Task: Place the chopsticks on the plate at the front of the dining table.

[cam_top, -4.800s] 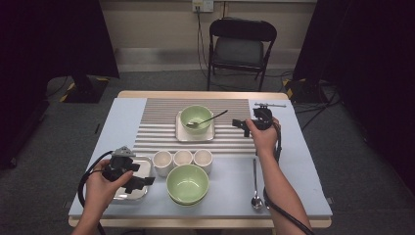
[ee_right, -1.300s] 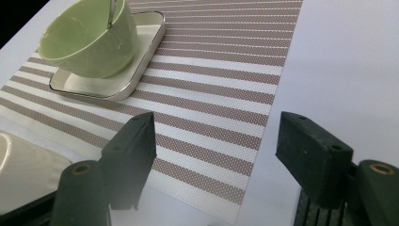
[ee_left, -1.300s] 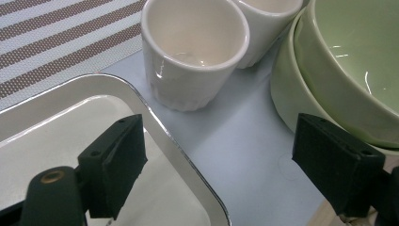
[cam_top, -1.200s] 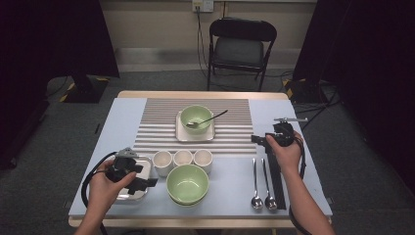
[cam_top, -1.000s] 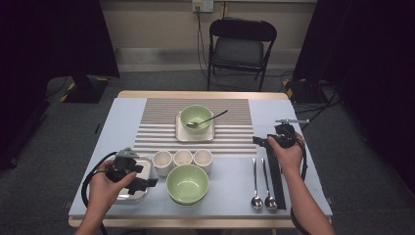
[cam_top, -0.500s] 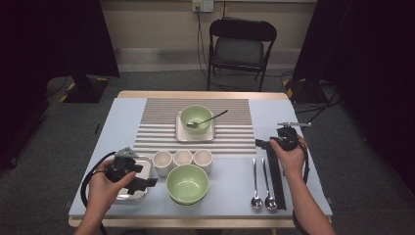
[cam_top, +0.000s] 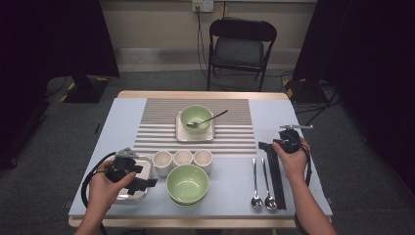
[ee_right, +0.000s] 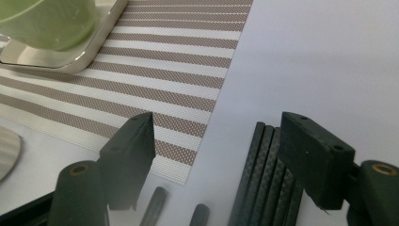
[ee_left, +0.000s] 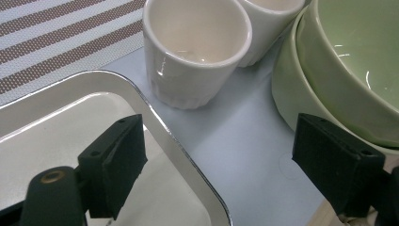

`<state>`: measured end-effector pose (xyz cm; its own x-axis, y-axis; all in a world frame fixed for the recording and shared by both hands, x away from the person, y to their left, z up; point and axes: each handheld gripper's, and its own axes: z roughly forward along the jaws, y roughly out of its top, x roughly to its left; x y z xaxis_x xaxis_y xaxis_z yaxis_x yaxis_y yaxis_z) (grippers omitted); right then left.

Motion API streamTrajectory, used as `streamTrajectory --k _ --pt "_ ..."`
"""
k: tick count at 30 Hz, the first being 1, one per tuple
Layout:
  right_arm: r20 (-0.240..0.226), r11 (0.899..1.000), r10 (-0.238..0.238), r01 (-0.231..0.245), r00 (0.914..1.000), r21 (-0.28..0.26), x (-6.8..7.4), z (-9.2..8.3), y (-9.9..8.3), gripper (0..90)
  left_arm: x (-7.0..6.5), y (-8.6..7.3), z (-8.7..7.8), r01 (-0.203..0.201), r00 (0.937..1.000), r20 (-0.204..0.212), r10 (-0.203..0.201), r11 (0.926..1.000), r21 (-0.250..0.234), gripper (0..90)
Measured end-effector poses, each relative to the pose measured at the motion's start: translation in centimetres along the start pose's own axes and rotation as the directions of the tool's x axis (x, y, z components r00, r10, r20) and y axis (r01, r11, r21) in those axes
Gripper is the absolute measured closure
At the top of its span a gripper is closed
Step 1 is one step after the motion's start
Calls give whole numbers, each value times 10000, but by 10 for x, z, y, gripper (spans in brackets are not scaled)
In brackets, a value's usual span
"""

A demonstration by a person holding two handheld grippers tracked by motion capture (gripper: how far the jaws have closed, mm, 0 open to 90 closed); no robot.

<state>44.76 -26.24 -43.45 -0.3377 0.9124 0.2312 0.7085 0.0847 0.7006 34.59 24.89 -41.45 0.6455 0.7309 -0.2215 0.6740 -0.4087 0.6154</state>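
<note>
Black jaws of the right gripper (cam_top: pixel 270 146) stand spread apart in the high view, at the far end of the black chopsticks (cam_top: pixel 275 174), which lie along the table (cam_top: pixel 293 117) toward the person. Two spoons (cam_top: pixel 262 185) lie just beside the chopsticks, on the side toward the large green bowl (cam_top: pixel 187 183). The left gripper (cam_top: pixel 147 177) sits over a metal tray (cam_top: pixel 142 164), its jaws pointing at that bowl.

Seen from the left gripper view, the fingers (ee_left: pixel 117 162) are released with nothing between them: one hangs over the tray (ee_left: pixel 155 127), the other at the bowl's (ee_left: pixel 348 70) wall. A white cup (ee_left: pixel 195 47) stands beyond the gap.

Through the right gripper view, the fingers (ee_right: pixel 129 155) are wide and empty. The chopsticks' (ee_right: pixel 256 179) ends lie just inside the right finger, the spoon handles' (ee_right: pixel 176 212) tips between the two, and the striped mat's (ee_right: pixel 179 70) corner beside the left finger.
</note>
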Motion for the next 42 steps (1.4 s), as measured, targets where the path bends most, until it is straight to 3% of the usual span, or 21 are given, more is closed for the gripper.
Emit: streamTrajectory --k 29,42 --pt "589 9992 -238 219 9980 331 -18 -4 -11 305 1 -1 2 18 10000 66 -18 10000 20 175" --pt "1058 9982 -222 161 9941 584 -28 -6 -16 454 1 -1 2 2 10000 81 -3 10000 42 174"
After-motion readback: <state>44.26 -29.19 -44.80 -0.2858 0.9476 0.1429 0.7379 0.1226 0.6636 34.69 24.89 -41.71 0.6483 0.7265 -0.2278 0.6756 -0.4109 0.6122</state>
